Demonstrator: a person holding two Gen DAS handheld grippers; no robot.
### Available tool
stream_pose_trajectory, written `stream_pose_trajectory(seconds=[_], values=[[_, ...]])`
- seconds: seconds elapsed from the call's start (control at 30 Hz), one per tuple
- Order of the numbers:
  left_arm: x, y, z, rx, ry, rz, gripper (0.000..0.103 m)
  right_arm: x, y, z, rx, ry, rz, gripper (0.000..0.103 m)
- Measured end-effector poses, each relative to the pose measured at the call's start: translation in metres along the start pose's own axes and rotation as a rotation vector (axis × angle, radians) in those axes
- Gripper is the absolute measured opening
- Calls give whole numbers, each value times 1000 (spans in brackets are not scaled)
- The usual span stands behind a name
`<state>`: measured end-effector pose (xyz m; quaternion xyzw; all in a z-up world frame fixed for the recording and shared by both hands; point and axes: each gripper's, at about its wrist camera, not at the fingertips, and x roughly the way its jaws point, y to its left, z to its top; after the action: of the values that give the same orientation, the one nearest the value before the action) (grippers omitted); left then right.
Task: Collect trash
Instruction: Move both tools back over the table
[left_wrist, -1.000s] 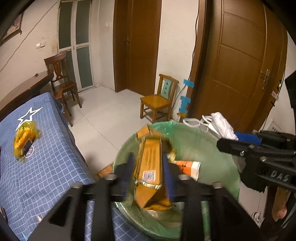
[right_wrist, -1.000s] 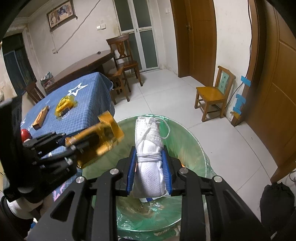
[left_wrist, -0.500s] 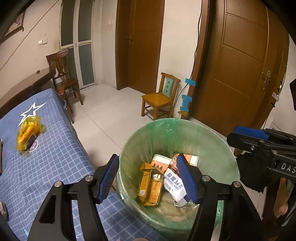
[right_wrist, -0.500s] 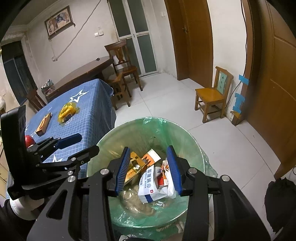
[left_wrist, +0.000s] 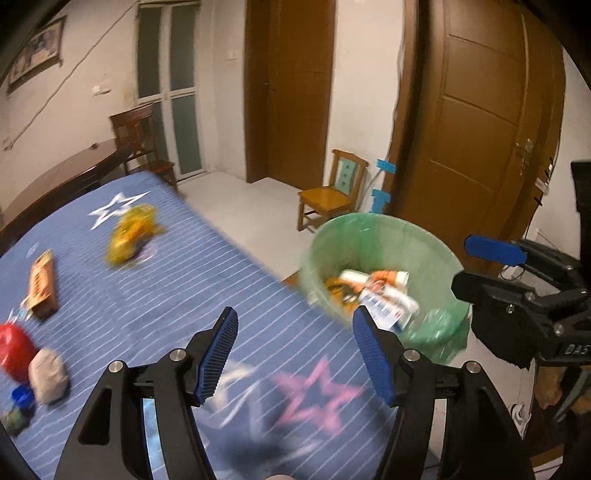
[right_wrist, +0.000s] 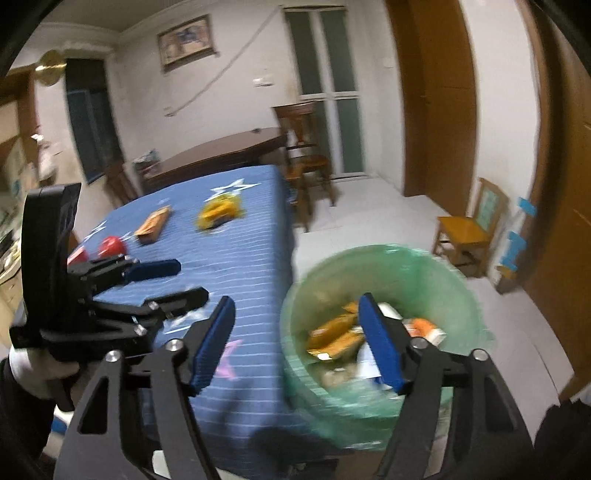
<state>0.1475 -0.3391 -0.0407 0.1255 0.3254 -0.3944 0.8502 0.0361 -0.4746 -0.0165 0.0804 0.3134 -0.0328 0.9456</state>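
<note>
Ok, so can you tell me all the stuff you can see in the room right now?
Trash bin: one, green bag liner, on the floor beside the table; boxes and wrappers inside.
Table: one, blue cloth with stars.
Yellow wrapper: one, on the cloth by the white star.
Orange box: one, lying flat on the cloth.
Red thing: one, too blurred to name.
Grey lump: one, beside the red thing.
Small chair: one, light wood, by the wall.
Dark chair: one, at the brown table.
Doors: brown wood.
Left gripper: open, empty.
Right gripper: jaws just opened, empty.
</note>
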Motion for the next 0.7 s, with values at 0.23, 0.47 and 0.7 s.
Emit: stream_pose_trajectory(seconds=[0.23,0.47,0.7], values=[[-77,113,-49,-60,38,112,66,25,52,-5,-60,56,113,73],[-133,247,-102,-130,128,202,66,47,100,-5,-115,119,220,74],[-148,329,-127,-109,206,195,66,78,146,-1,-105,200,325,74]])
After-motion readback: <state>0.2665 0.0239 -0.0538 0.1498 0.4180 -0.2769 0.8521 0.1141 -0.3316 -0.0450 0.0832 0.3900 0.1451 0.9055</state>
